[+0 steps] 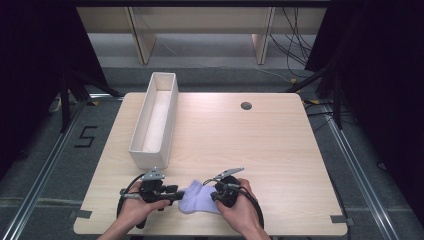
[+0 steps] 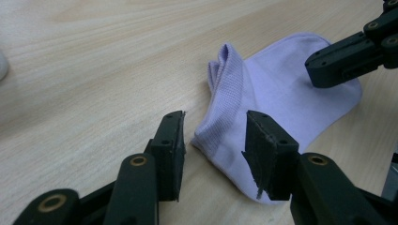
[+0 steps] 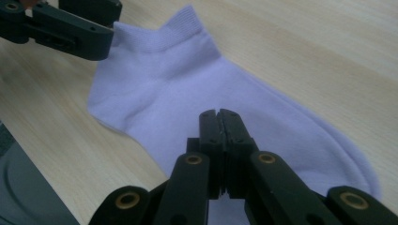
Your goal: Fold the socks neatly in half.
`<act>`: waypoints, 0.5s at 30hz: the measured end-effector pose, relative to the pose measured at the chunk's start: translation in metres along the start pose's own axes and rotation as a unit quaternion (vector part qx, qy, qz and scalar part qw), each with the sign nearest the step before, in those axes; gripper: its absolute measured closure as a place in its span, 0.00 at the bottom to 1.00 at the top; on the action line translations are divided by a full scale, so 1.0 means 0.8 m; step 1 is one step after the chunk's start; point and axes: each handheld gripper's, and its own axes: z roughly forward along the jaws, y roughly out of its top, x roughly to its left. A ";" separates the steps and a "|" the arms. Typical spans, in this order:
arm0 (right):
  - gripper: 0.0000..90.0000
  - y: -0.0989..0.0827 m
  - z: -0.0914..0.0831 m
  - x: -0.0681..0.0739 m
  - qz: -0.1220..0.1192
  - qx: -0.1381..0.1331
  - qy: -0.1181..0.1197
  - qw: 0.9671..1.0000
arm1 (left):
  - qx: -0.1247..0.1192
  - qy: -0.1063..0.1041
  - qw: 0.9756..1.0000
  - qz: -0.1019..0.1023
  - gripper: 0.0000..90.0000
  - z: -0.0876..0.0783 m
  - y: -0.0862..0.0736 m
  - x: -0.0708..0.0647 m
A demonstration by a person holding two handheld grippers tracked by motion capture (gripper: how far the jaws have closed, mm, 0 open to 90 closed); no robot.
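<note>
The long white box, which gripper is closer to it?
Left. The left gripper sits just below the white box, at the sock's left edge; the right gripper is farther right.

Socks: one, a pale lilac sock (image 1: pixel 199 198) at 6 o'clock on the table
Boxes: one, a long white open box (image 1: pixel 156 118) toward 10 o'clock
Tables: one, a light wood table (image 1: pixel 260 145)
Table holes: one round grommet hole (image 1: pixel 246 105) near 1 o'clock
Grippers: two, the left gripper (image 1: pixel 176 192) and the right gripper (image 1: pixel 216 192), either side of the sock
Hands: two, one on each gripper
</note>
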 end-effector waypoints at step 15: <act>0.99 0.001 0.018 0.003 0.002 0.019 -0.002 1.000 | 0.040 0.008 0.997 0.063 0.73 0.019 0.008 -0.004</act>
